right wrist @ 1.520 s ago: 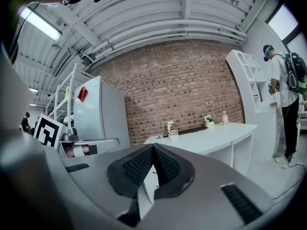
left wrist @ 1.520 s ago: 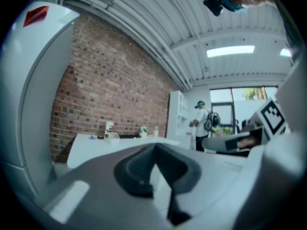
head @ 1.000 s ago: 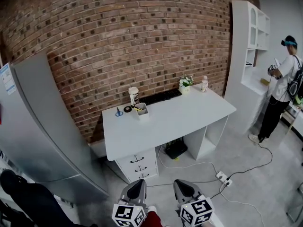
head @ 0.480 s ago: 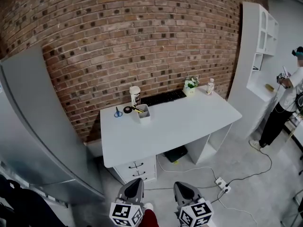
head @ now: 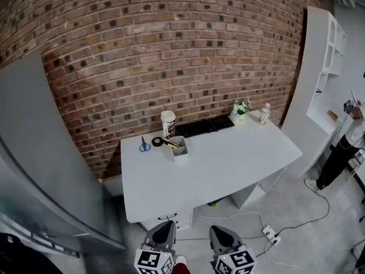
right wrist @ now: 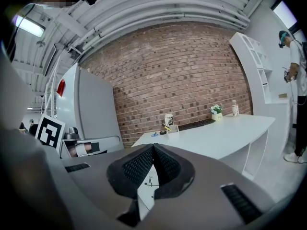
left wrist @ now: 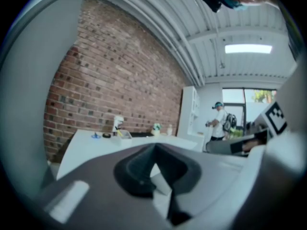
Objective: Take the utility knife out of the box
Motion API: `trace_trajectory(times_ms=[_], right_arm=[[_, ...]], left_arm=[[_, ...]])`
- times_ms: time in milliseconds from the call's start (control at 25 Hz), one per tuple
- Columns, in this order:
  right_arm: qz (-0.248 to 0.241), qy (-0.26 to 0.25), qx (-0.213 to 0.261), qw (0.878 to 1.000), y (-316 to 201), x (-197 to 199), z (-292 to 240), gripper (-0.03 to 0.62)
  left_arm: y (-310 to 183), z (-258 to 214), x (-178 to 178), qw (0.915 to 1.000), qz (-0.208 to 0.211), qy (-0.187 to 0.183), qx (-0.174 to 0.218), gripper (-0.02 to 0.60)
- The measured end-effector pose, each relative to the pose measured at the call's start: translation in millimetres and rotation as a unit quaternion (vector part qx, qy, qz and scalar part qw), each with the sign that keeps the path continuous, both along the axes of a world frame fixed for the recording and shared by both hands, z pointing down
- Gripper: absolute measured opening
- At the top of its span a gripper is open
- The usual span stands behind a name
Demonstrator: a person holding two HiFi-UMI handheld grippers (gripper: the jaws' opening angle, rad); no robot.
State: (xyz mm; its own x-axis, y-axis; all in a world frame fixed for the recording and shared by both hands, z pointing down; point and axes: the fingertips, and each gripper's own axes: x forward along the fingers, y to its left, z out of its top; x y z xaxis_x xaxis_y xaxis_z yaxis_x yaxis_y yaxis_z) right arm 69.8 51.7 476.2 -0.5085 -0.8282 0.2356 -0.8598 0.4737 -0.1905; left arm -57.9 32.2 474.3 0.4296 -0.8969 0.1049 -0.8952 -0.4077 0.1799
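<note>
A small white open box [head: 179, 148] stands on the white desk [head: 228, 164], toward its back left. The yellow utility knife [head: 171, 143] sticks out of the box at a slant. Both grippers are low at the bottom of the head view, well short of the desk's front edge. My left gripper [head: 162, 236] and my right gripper [head: 220, 237] are both shut with nothing between the jaws. The box [left wrist: 125, 134] shows far off in the left gripper view, beyond the gripper [left wrist: 154, 150]. In the right gripper view the box [right wrist: 171, 128] is small above the gripper [right wrist: 153, 150].
Blue scissors [head: 144, 146], a black tape roll [head: 157, 141] and a white cup [head: 167, 123] sit beside the box. A keyboard [head: 204, 127], potted plant [head: 242, 108] and bottle [head: 264, 113] line the desk's back. A grey cabinet [head: 40, 170] stands left, a power strip [head: 268, 231] lies on the floor, a person [head: 348, 147] stands right.
The desk has come nearer and lower in the head view as both grippers moved forward toward it. Both stay shut and side by side.
</note>
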Motion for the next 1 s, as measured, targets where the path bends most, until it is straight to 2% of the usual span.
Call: trace_trajectory(times_ms=[560, 1000], right_arm=[[0.012, 0.007, -0.017, 1.000, -107.0, -41.1, 4.8, 0.008], [0.021, 0.010, -0.020, 1.000, -149.5, -60.8, 10.7, 0.008]], left_arm=[[-103.6, 14.5, -37.7, 0.9996, 0.013, -0.004, -0.024, 0.003], [-145.4, 19.7, -54.5, 0.9994, 0.021, -0.004, -0.026, 0.005]])
